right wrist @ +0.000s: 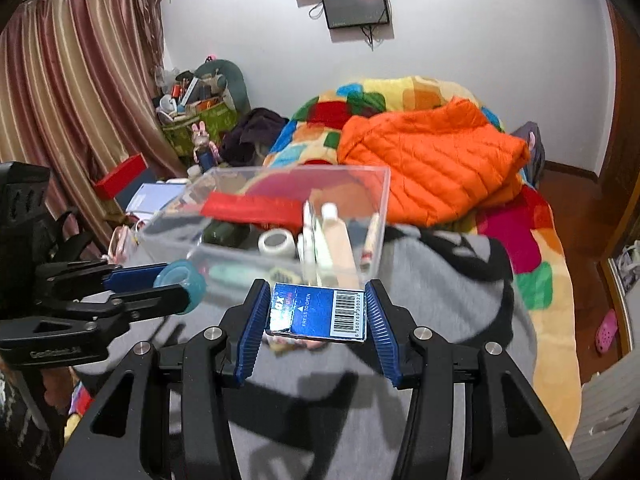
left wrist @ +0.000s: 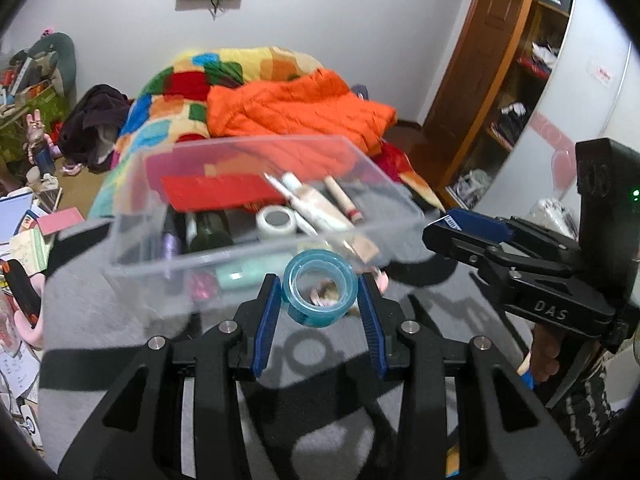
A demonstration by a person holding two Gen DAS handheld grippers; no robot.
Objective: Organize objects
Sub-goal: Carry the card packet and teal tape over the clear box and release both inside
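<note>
My left gripper [left wrist: 319,285] is shut on a translucent blue tape roll [left wrist: 320,294], held off the grey cloth. It also shows at the left of the right wrist view, where the left gripper [right wrist: 179,281] clamps the tape roll [right wrist: 176,274]. My right gripper [right wrist: 317,294] is shut on a flat blue box with a barcode [right wrist: 320,314]. From the left wrist view the right gripper [left wrist: 437,226] sits at the right with the blue box [left wrist: 476,222] between its pads. Just beyond both stands a clear plastic bin [left wrist: 256,248] [right wrist: 224,220] holding a red pack, a white tape roll, tubes and a dark bottle.
The bin rests on a grey and black cloth [right wrist: 440,280] spread over a bed. Behind it lie an orange puffer jacket [right wrist: 432,160] and a multicoloured blanket [left wrist: 176,92]. Books and clutter [left wrist: 24,240] crowd the left side. A wooden shelf unit [left wrist: 500,92] stands at the right.
</note>
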